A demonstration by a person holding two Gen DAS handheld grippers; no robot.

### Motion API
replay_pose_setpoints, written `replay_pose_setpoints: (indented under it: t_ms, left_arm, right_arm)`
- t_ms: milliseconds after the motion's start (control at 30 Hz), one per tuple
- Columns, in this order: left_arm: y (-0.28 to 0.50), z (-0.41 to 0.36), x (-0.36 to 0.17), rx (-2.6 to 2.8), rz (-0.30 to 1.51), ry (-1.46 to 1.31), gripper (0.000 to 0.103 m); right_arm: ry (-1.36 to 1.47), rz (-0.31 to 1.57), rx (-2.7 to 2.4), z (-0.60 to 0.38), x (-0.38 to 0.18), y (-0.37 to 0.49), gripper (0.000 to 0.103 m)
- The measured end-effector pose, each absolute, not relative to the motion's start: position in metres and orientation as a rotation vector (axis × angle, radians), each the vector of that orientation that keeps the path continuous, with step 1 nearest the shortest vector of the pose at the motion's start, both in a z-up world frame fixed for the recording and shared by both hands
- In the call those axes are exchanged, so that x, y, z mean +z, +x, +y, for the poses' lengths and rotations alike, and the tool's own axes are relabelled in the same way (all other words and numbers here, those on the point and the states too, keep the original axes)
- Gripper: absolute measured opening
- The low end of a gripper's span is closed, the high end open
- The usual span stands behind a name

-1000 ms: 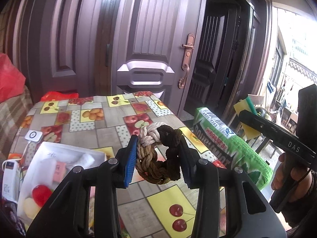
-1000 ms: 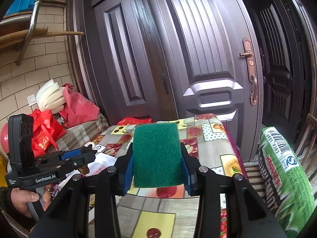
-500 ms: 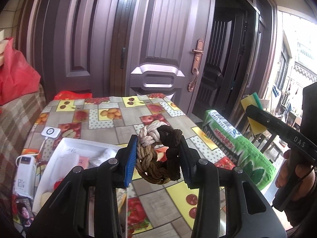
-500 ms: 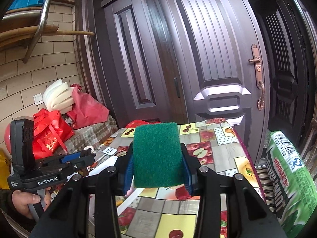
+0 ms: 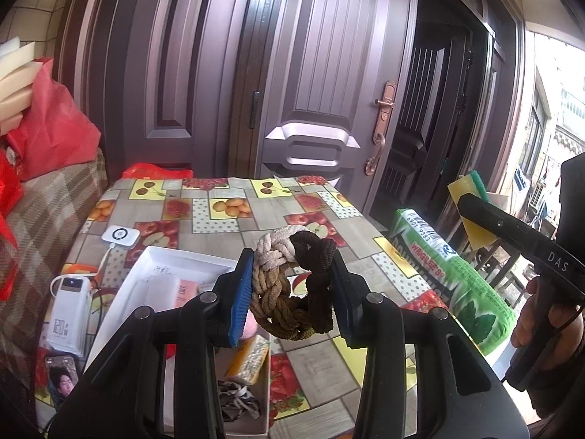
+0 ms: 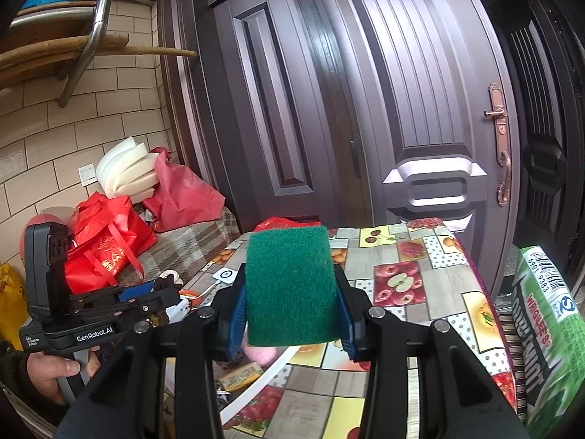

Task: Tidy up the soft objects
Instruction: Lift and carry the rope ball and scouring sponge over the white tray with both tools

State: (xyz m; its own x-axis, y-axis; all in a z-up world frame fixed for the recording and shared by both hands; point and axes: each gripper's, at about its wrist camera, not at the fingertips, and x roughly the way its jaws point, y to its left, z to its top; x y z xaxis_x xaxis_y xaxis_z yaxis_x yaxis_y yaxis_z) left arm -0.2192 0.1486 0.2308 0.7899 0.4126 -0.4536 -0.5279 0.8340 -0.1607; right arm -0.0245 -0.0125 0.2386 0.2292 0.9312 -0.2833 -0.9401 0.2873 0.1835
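Above a desk (image 5: 226, 219) covered in fruit-print cloth, the left tongs (image 5: 292, 292) are clamped on a braided rope ring (image 5: 289, 285) of cream, tan and dark brown strands, held in the air over the near edge of a white box (image 5: 146, 267) holding small items. The right tongs (image 6: 290, 314) are clamped on a green scouring sponge (image 6: 290, 285), upright between the blue pads. A green mint-pack cushion (image 5: 457, 278) lies at the desk's right side, before a dark purple door (image 5: 321, 84).
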Motion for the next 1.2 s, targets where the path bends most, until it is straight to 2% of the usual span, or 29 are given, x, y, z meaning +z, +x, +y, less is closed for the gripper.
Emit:
replay_pose_setpoints:
  t_ms: [1200]
  left_arm:
    - [-0.265, 0.2, 0.219, 0.558, 0.403, -0.345, 0.039]
  right_arm:
    - [-0.08, 0.369, 1.33, 0.035, 0.238, -0.059, 0.042]
